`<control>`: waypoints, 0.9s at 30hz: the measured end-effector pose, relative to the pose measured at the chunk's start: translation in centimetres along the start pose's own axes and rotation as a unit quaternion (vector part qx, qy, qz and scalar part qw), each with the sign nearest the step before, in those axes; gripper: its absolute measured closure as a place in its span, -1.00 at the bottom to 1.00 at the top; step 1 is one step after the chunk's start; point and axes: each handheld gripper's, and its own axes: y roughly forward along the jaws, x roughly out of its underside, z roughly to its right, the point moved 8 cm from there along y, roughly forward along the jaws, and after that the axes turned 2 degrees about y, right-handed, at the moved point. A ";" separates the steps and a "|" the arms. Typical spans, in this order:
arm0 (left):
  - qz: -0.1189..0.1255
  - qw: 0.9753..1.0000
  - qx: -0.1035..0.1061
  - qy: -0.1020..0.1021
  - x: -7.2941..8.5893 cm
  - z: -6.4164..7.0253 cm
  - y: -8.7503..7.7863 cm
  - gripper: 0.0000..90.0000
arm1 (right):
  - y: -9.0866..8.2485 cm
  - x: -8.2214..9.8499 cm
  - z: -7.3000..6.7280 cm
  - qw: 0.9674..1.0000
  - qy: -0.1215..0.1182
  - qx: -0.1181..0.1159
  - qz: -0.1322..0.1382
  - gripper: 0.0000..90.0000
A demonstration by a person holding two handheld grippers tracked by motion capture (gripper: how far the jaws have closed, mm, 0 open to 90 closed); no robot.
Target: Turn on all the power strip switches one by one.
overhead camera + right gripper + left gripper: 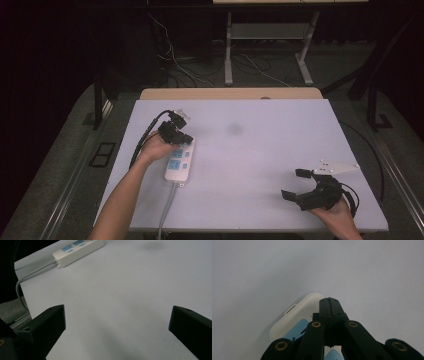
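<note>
Item: power strip [180, 160], table's left side; my left gripper [176, 134] with jaws closed on nothing over its far end, likely pressing the switch; right gripper [301, 189] idle, wide open; next: press down squarely.

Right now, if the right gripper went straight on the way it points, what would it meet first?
Probably just bare table: the right gripper, jaws wide open, aims across the pale grey tabletop. The white power strip with blue sockets lies far off and to the left of that line, though depth is hard to judge.
</note>
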 end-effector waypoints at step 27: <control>0.012 0.999 0.003 -0.037 0.3 -0.1 0.4 0.99 | 0.0 0.0 0.0 1.000 -0.002 -0.001 0.000 -0.99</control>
